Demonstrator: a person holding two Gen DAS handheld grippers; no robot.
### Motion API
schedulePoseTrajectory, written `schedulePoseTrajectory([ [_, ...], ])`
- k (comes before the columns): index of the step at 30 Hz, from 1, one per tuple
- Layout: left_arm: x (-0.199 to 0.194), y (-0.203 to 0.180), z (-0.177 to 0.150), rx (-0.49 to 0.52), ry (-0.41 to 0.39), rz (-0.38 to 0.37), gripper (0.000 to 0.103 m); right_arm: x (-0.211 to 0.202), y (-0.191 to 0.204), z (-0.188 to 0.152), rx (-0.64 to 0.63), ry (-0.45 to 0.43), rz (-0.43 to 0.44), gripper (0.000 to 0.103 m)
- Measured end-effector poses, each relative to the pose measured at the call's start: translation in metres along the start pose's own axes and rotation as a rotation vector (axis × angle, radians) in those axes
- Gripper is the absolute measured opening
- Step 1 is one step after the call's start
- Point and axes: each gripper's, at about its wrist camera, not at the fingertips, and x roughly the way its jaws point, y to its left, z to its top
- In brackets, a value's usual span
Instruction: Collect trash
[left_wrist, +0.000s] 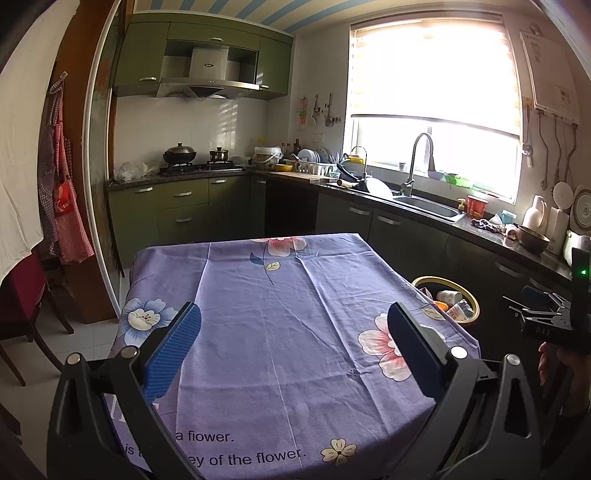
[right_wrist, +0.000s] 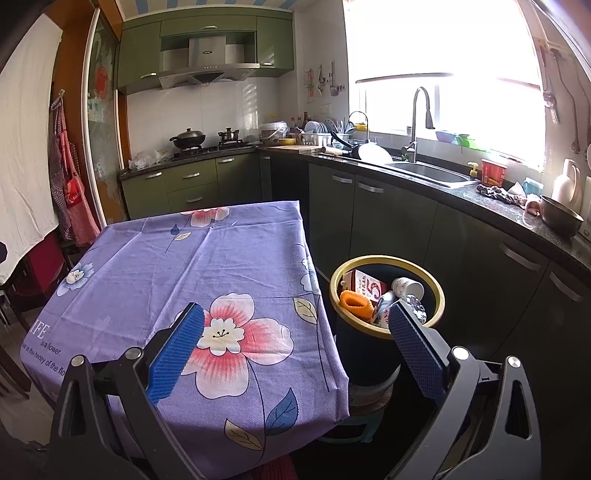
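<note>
A dark trash bin with a yellow rim (right_wrist: 384, 334) stands on a stool to the right of the table. It holds a red and white carton (right_wrist: 364, 286), an orange piece (right_wrist: 356, 303), a white bottle (right_wrist: 408, 287) and other packaging. The bin also shows in the left wrist view (left_wrist: 474, 301). My right gripper (right_wrist: 295, 326) is open and empty, over the table's right corner beside the bin. My left gripper (left_wrist: 293, 325) is open and empty above the purple flowered tablecloth (left_wrist: 280, 325). The right gripper's body (left_wrist: 546, 321) shows at the right edge of the left wrist view.
The table (right_wrist: 155, 266) stands in a kitchen. A dark counter with a sink (right_wrist: 428, 173) runs along the right. Green cabinets and a stove with pots (right_wrist: 188, 138) are at the back. Aprons (left_wrist: 64, 206) hang at the left, above a chair (left_wrist: 26, 314).
</note>
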Motion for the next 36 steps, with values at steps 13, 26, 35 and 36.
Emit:
schedulePoseTrajectory([
  [13, 0.0031, 0.0028, 0.0012, 0.001, 0.009, -0.009, 0.096, -0.0001, 0.0003, 0.0003, 0.003, 0.004, -0.002, 0.098],
  [26, 0.0051, 0.0019, 0.0011, 0.005, 0.014, -0.013, 0.096, 0.0007, -0.0006, 0.0004, 0.003, 0.005, -0.003, 0.098],
  [35, 0.0047, -0.0011, -0.0009, 0.009, 0.019, -0.021, 0.096, 0.0006, -0.0008, 0.0006, 0.004, 0.005, -0.002, 0.098],
  [36, 0.0048, -0.0014, -0.0011, 0.008, 0.021, -0.024, 0.096, 0.0006, -0.0005, 0.0004, 0.004, 0.006, -0.002, 0.098],
])
